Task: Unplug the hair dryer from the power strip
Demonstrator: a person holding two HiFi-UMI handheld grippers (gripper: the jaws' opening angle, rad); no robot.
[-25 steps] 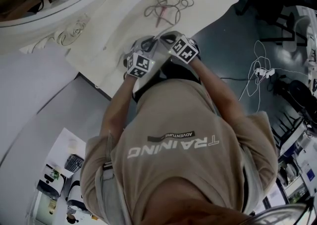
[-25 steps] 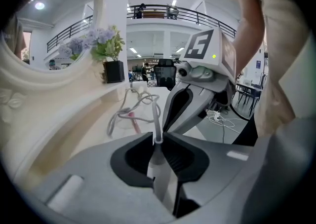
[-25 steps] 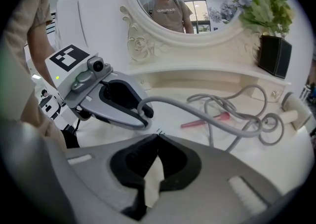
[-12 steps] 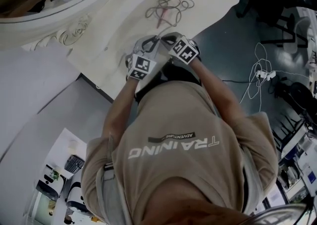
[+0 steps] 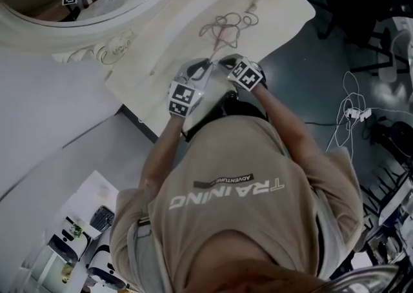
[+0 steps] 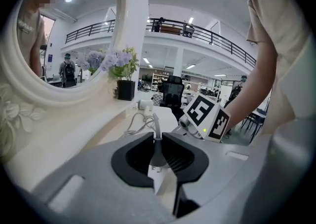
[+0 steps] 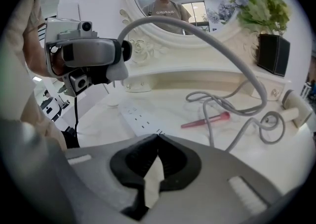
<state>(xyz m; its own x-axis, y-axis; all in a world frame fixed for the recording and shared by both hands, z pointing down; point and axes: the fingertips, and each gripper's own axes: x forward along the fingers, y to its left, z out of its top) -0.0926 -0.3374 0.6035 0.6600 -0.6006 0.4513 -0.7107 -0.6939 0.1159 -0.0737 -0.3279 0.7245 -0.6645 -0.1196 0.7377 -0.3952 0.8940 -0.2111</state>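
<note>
- plug (image 6: 157,153) of the hair dryer is being pinched between the two fingers of the left gripper (image 6: 159,136), whose jaws are closing on it; the grey plug body is being pressed from both sides, with its cord rising out of the top.
- the plug is being held up in the air, clear of the power strip (image 7: 138,115), which is lying flat on the cream table (image 5: 161,46) with its sockets facing up.
- the grey cord (image 7: 212,40) is being carried in a high arc from the left gripper, across the front of the mirror (image 7: 148,45), and down into loose loops on the table top.
- the hair dryer (image 7: 295,105) is lying on its side at the right end of the table, well apart from the power strip and just beside the cord loops.
- the right gripper (image 7: 158,135) is being held with its fingers shut tip to tip, nothing being gripped between them; the tips are being pointed down at the near end of the power strip, and whether they are touching it cannot be told.
- a pink brush (image 7: 205,120) is lying on the table between the power strip and the cord loops.
- flowers (image 7: 256,1) in a black pot (image 7: 274,53) are standing at the back of the table, beside the mirror.
</note>
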